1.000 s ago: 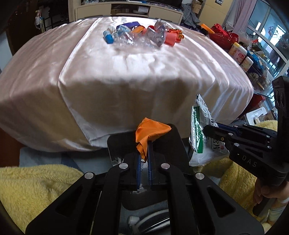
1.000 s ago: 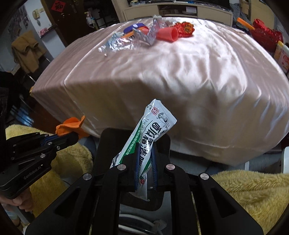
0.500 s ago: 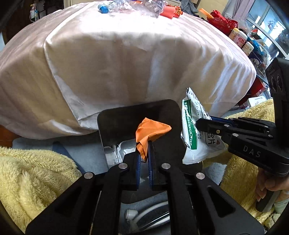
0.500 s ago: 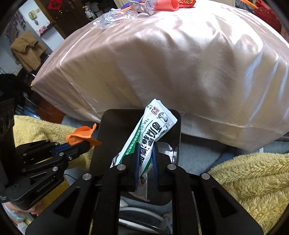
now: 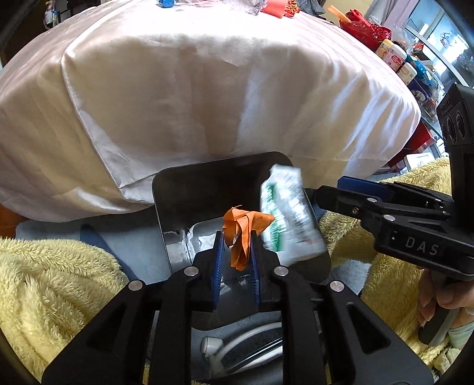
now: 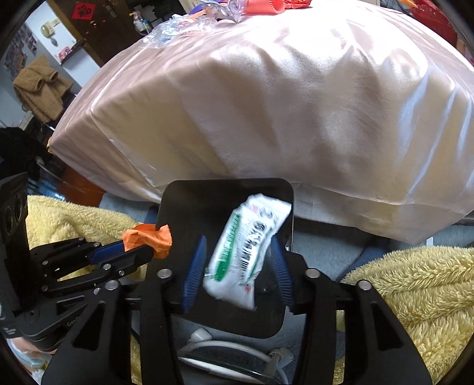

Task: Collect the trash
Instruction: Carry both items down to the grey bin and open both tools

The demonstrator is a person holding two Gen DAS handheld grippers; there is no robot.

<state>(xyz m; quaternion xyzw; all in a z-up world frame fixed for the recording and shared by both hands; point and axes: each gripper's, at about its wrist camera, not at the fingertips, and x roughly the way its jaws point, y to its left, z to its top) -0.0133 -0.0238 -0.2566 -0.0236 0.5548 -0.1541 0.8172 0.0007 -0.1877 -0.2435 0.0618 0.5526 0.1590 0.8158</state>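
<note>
1. I judge this to be the drop step: both claws hang over the black bin [image 6: 225, 192], which sits on the floor just below the near edge of the table [image 6: 296, 103].

2. My right claw [image 6: 240, 266] is spread wide. The white-and-green packet [image 6: 248, 251] sits blurred between its blue pads and touches neither one that I can see, so I take it to be loose and falling into the bin.

3. My left claw [image 5: 235, 251] is partly parted, with the crumpled orange scrap [image 5: 243, 228] hanging between the pads. I cannot tell whether a pad still has it or whether it is already free.

4. Next, as I see it, the left claw must spread fully so the scrap drops inside the bin's rim and not onto the yellow blanket [image 5: 59, 290] beside it.

5. After that, both claws must go up to the far edge of the table, where more trash [image 6: 189, 23] lies, a red cup [image 5: 274, 6] among it.

6. Writing: "DAS" shows on the right claw's body in the left view. The packet carries dark characters and a green band, too blurred to read. A label on the left claw's body begins "Gen"; the rest is hidden.
</note>
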